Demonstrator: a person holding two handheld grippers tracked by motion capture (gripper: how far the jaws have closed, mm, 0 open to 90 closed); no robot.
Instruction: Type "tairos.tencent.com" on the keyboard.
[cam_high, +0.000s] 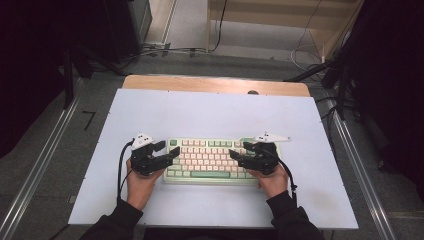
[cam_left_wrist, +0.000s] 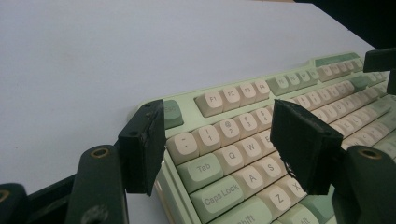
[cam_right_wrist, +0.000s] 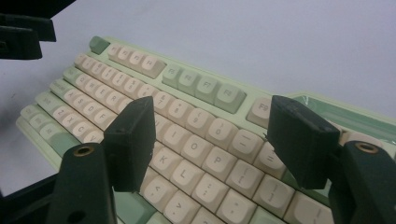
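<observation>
A pale green keyboard (cam_high: 210, 161) with cream and green keys lies on the white table mat (cam_high: 200, 110) near the front edge. My left gripper (cam_high: 166, 152) hovers over the keyboard's left end, open, its jaws apart above the Tab and Q keys of the keyboard (cam_left_wrist: 243, 130). Over the right end my right gripper (cam_high: 238, 154) is held open too, with the letter keys of the keyboard (cam_right_wrist: 196, 130) showing between its jaws. Neither gripper (cam_left_wrist: 217, 140) holds anything. The right gripper (cam_right_wrist: 210, 140) points toward the left one.
The mat covers a wooden table (cam_high: 215, 84). Metal rails (cam_high: 40, 165) run along both sides of the table. Cables (cam_high: 175, 50) lie on the floor beyond the far edge. Bare mat stretches behind the keyboard.
</observation>
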